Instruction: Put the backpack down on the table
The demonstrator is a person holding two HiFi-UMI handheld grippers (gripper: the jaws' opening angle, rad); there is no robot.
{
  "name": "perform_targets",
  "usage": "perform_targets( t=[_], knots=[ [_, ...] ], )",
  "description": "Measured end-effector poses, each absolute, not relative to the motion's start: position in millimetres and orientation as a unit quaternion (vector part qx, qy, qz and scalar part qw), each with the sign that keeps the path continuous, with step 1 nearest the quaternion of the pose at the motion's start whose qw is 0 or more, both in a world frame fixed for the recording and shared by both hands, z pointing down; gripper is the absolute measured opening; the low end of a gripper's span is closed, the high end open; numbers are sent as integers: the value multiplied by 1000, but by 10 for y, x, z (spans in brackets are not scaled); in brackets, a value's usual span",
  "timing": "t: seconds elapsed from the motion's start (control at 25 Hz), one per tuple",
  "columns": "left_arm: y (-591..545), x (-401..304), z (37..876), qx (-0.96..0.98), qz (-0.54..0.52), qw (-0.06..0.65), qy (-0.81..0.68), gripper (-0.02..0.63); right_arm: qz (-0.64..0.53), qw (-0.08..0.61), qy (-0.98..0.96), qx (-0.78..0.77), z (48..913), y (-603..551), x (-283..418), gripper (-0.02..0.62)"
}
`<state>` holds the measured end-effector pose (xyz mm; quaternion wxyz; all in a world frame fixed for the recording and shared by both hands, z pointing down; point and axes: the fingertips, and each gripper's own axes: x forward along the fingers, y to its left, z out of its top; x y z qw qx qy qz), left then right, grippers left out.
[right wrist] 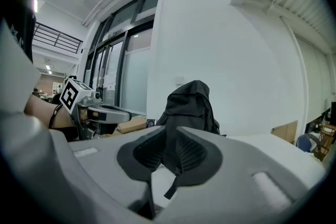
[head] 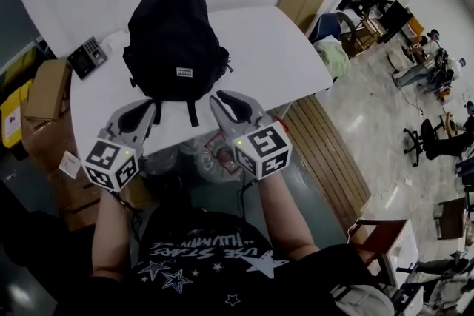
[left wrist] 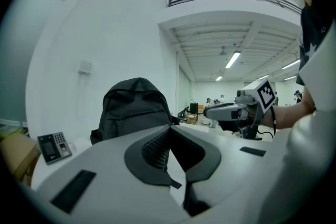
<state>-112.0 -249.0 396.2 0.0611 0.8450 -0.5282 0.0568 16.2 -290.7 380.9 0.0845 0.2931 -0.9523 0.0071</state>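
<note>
Backpack [head: 176,41] upright on table [head: 259,48], just beyond left tongs [head: 147,112]

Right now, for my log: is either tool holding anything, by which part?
Nothing, it seems. Backpack stands free on the table; left tool shut empty, right tool closing on nothing.

Overhead, we look steeply down on the white table [head: 285,44] and black backpack [head: 176,41]. Our gripper views face that backpack almost level from the near edge.
</note>
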Motion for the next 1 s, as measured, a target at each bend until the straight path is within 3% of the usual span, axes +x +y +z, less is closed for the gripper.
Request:
perform_targets(
  t=[0.16,1.0],
  knots=[
    [-2293,-1038,4001,839,63,65,-536,8,11,89,-955,283,3878,-2766,225,2],
    [-1687,-1323,3965,857,56,52,-510,8,22,104,-941,322,3873,-2184,8,1]
  ],
)
